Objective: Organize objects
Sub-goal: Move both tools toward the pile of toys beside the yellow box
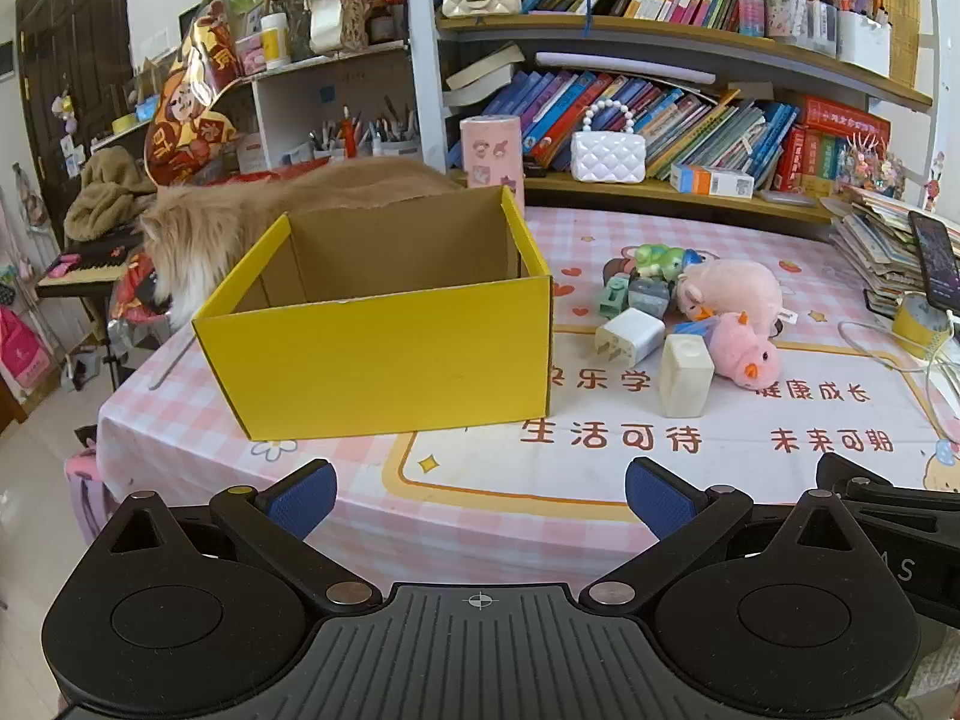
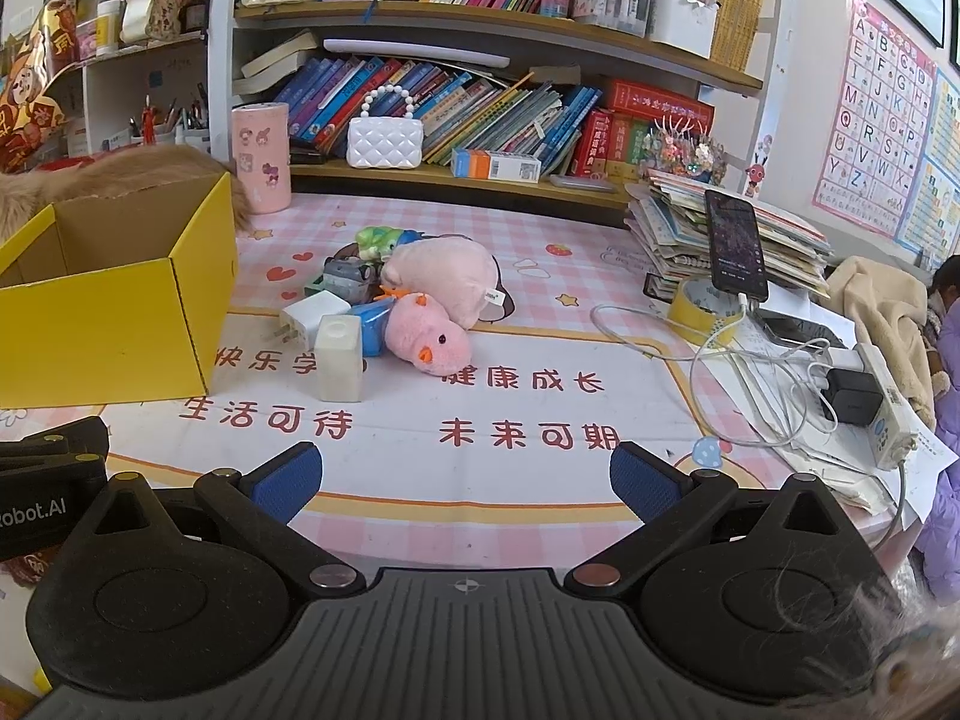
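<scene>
Left wrist view, nearest first: the left gripper (image 1: 480,495) hangs over the near edge of the table (image 1: 540,480), its blue fingers (image 1: 303,498) wide apart with nothing between them. Right wrist view shows the right gripper (image 2: 465,480) the same way, fingers (image 2: 639,480) spread and holding nothing, just beside the left one.

Past the left gripper stands the yellow box (image 1: 384,354), open at the top; the inside that shows is bare brown cardboard, though its floor is hidden by the front wall. To its right, close but apart from it, lies the toy pile: a cream block (image 1: 686,375) upright at the front, a white charger (image 1: 630,336) behind it, a small pink plush (image 1: 744,354) touching a larger pink plush (image 1: 735,288), then grey and green blocks and a green toy (image 1: 660,258) at the back.

A pink checked cloth with Chinese writing covers the table. At the right side lie a tape roll (image 2: 708,309), a phone (image 2: 735,246) propped against a stack of books (image 2: 780,240), a white cable and a power strip (image 2: 882,408).

Behind the box a long-haired ginger cat (image 1: 288,204) stands. A pink cylinder (image 1: 492,156) and a white purse (image 1: 607,153) sit at the back below crowded bookshelves (image 1: 660,30). An alphabet poster (image 2: 882,120) hangs on the right wall.
</scene>
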`<action>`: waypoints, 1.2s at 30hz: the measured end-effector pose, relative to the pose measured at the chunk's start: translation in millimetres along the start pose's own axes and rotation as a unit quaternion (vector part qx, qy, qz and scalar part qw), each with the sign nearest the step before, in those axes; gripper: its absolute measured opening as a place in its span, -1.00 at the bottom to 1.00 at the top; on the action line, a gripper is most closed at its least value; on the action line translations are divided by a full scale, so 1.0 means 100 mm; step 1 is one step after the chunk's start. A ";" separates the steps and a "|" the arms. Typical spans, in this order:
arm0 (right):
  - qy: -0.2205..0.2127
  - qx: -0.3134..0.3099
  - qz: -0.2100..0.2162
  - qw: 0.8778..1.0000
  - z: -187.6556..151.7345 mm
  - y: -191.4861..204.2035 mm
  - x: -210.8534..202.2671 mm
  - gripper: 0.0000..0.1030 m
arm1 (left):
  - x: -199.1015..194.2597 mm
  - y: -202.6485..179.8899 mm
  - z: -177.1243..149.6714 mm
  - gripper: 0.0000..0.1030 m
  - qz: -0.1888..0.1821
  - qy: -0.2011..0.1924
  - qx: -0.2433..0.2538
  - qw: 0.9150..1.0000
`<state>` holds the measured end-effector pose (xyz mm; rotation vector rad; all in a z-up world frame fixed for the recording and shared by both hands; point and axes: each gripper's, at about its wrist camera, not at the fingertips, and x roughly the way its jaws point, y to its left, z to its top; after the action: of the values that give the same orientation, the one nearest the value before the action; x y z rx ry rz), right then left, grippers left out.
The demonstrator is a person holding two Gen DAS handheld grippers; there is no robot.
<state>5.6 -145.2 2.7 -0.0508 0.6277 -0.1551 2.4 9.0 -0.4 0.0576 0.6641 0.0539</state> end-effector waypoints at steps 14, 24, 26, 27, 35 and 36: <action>0.004 -0.004 -0.003 1.000 0.00 0.05 0.05 1.00 | 0.06 0.05 0.02 1.00 0.006 0.005 -0.014 1.000; 0.006 -0.005 0.000 1.000 0.01 0.10 0.05 1.00 | 0.07 0.09 0.03 1.00 0.005 0.006 -0.019 1.000; 0.008 -0.004 0.000 1.000 0.03 0.13 0.06 1.00 | 0.08 0.12 0.04 1.00 0.003 0.007 -0.021 1.000; 0.008 -0.003 0.001 1.000 0.03 0.13 0.05 1.00 | 0.08 0.12 0.04 1.00 0.002 0.007 -0.020 1.000; 0.011 -0.004 0.001 1.000 0.06 0.16 0.08 1.00 | 0.12 0.16 0.06 1.00 -0.006 0.009 -0.025 1.000; 0.012 -0.004 0.001 1.000 0.06 0.15 0.09 1.00 | 0.12 0.16 0.06 1.00 -0.006 0.010 -0.026 1.000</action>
<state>17.9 -131.5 1.0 -0.0552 0.6525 -0.1511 15.1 25.7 -2.2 0.0035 0.6819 0.0592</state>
